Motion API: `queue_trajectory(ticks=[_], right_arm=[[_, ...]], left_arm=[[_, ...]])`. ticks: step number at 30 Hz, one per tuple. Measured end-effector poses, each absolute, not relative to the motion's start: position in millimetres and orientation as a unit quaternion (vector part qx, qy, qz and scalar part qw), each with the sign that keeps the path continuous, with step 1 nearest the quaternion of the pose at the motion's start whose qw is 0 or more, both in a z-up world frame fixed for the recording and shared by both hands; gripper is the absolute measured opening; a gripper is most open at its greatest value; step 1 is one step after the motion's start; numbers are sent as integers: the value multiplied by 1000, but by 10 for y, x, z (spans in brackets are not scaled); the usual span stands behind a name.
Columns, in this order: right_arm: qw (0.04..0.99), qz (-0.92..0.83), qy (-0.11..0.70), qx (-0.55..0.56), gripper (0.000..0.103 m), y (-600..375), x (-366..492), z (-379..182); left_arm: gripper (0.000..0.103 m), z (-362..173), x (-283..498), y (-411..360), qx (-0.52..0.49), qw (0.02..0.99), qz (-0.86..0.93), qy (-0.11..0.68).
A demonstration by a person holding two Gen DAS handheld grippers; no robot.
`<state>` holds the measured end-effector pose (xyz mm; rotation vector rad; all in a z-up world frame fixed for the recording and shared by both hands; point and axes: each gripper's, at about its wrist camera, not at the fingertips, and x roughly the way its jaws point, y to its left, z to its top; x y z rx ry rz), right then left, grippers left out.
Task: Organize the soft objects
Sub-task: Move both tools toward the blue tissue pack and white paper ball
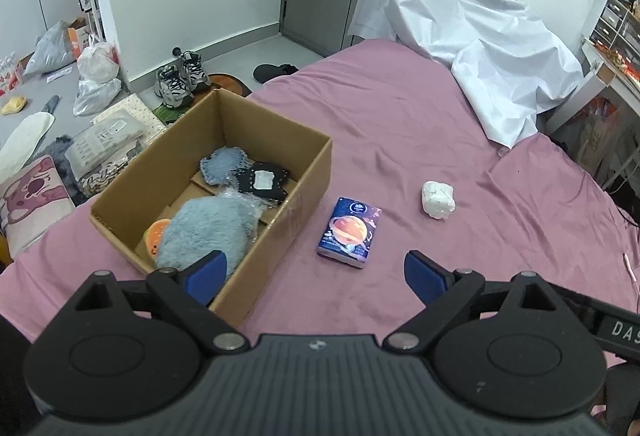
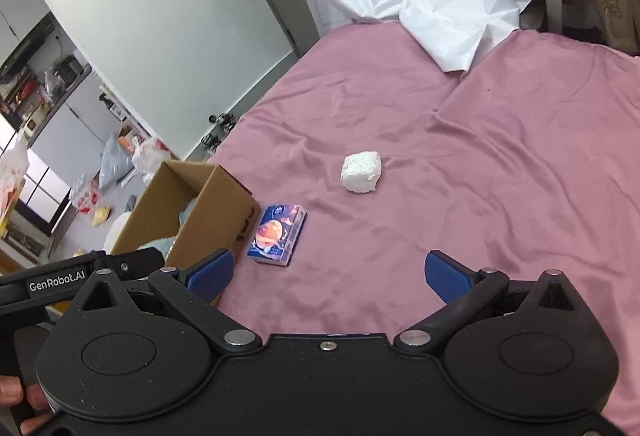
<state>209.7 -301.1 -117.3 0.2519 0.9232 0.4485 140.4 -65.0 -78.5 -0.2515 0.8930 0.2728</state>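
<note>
Home bedroom: pink-sheeted bed [image 1: 400,123], sneakers [image 1: 182,77] on floor, cluttered shelves [image 2: 36,91], plastic bags [image 1: 96,75].

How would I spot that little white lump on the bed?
Find the cardboard box on the pink bed. Beside it lies a blue packet with a planet picture; further out sits the white lump, alone, crumpled and plain.

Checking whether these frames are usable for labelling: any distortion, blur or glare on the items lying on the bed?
Left wrist view: fisheye bends the wall edges, yet the tissue pack, white bundle and cardboard box are sharp under soft, even light. Right wrist view: same curvature, mild sheen on the pink sheet, no harsh glare; pack and bundle are clear.
</note>
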Motion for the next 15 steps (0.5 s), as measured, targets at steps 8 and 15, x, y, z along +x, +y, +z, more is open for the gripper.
queue_trajectory(ticks=[8, 15], right_arm=[[848, 229, 453, 150, 102, -3108, 2282, -1369], [832, 235, 463, 197, 95, -3196, 2475, -1581]], left_arm=[[92, -945, 1546, -831, -110, 888, 121, 429], [80, -1153, 1736, -920, -113, 881, 121, 443]])
